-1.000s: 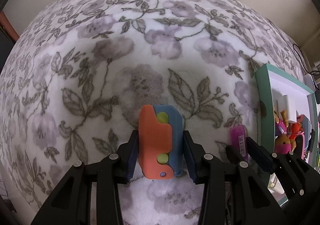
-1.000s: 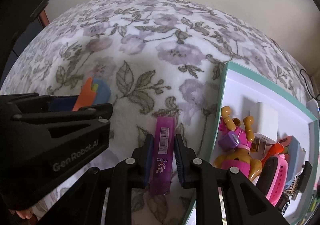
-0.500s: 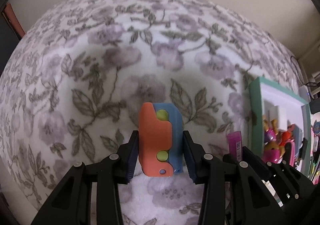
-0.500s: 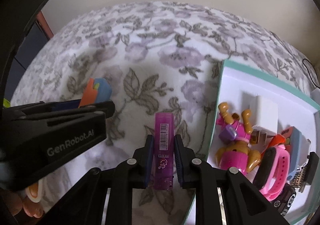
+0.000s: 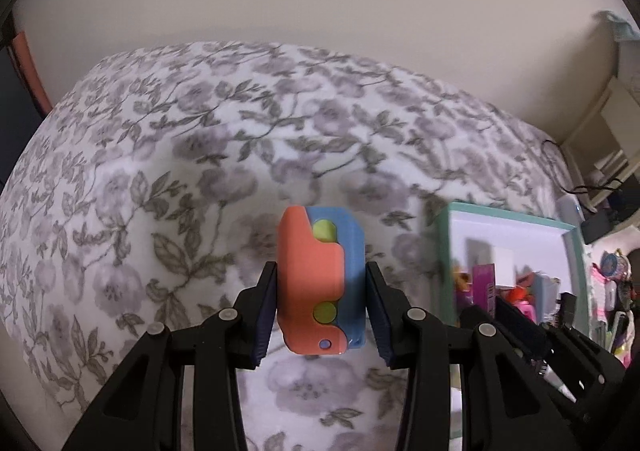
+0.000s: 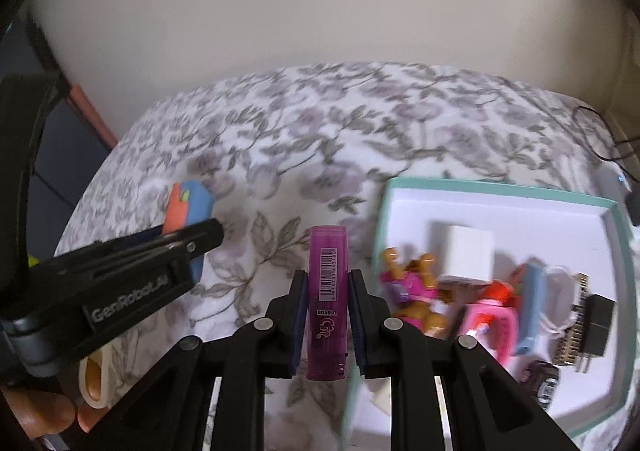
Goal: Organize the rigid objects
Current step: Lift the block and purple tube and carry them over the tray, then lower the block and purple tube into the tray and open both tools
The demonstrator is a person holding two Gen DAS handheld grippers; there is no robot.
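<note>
— Holding anything on the left?

— Yes. The left claw (image 5: 321, 309) pinches an orange and blue block (image 5: 320, 283) upright between its pads, above the flowered blanket (image 5: 168, 179). The block's lower end sits down between the fingers, so I can't tell how far it reaches.

— And the right one?

— The right claw (image 6: 328, 315) is pressed onto a purple stick (image 6: 327, 299) with a barcode label, its tip pointing away. Just right of that claw lies the teal-rimmed box (image 6: 500, 193); the claw's right finger covers the box's near left corner.

— What's in the box?

— Ahead and to the right of the claw, a white cube (image 6: 466, 253), a brown and pink toy figure (image 6: 416, 291), a pink band (image 6: 490, 325) and a black plug (image 6: 598, 325). All of it is blurred, and several smaller pieces there are too smeared to name.

— See the left claw from there?

— Off to the left, its block half hidden behind a black finger.
</note>
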